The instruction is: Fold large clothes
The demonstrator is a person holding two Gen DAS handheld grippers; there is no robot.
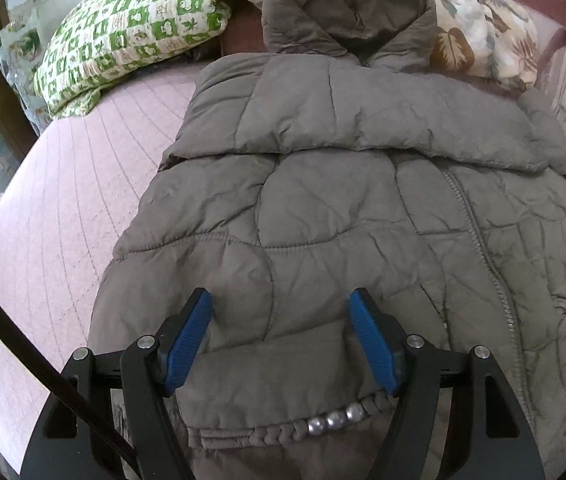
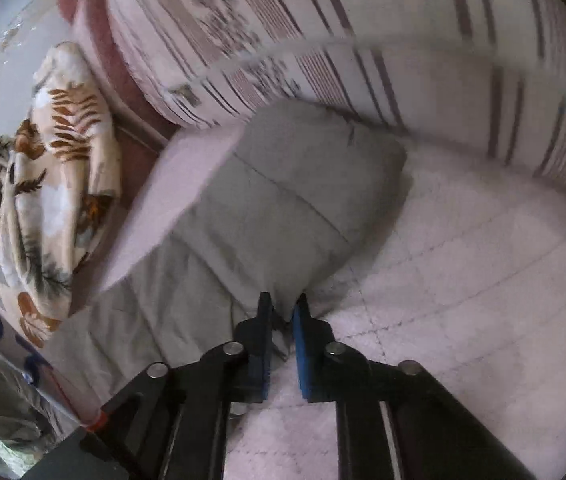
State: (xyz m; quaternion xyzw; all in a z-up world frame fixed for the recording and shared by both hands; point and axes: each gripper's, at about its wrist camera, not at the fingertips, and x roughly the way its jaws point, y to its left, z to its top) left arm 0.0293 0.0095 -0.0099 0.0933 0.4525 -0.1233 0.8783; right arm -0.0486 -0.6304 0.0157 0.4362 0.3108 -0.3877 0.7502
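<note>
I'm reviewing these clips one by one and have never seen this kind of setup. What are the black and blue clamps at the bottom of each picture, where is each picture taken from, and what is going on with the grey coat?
There is no robot here. A person holds one two-fingered tool in each hand, and a fisheye camera on each tool looks forward along its fingers, so each picture shows its own tool at the bottom.

In the left wrist view, the left tool is open, its blue pads apart over the hem end of a grey puffer jacket. The jacket lies on a pink quilted bed cover, with a green checked pillow and a leaf-print blanket behind it.

In the right wrist view, the right tool is shut on a grey padded part of the jacket, probably a sleeve, though blur leaves that uncertain.
</note>
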